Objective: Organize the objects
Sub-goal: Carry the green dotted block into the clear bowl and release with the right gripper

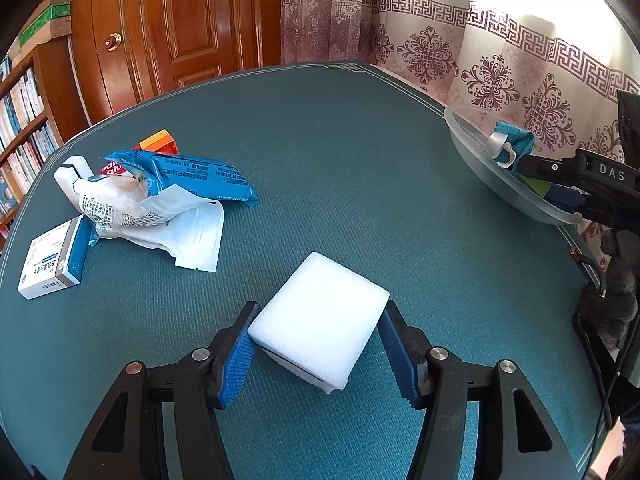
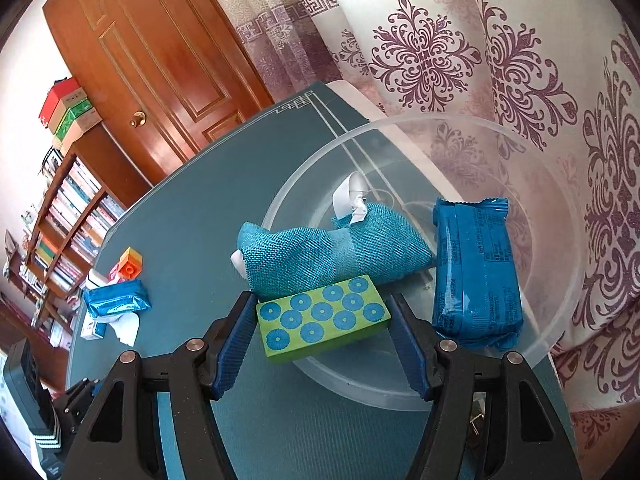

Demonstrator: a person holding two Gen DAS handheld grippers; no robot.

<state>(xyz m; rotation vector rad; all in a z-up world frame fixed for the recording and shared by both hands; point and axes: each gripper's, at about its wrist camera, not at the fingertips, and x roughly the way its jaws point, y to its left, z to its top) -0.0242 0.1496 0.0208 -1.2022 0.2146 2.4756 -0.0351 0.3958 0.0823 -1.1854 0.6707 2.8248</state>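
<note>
My left gripper (image 1: 316, 334) is shut on a white foam block (image 1: 320, 320) and holds it just above the green table (image 1: 340, 160). My right gripper (image 2: 322, 320) is shut on a green block with blue dots (image 2: 324, 316), held over the near rim of a clear plastic bowl (image 2: 552, 336). In the bowl lie a teal fabric pouch (image 2: 332, 252) and a blue snack pack (image 2: 476, 272). The bowl (image 1: 480, 172) and the right gripper (image 1: 580, 176) also show at the right of the left wrist view.
At the table's left lies a pile: a blue wrapper (image 1: 192, 172), white packaging (image 1: 160, 220), a white-and-blue box (image 1: 56, 260), an orange brick (image 1: 160, 142). A bookshelf (image 1: 24, 120), a wooden door (image 1: 180, 20) and curtains (image 1: 500, 60) stand behind.
</note>
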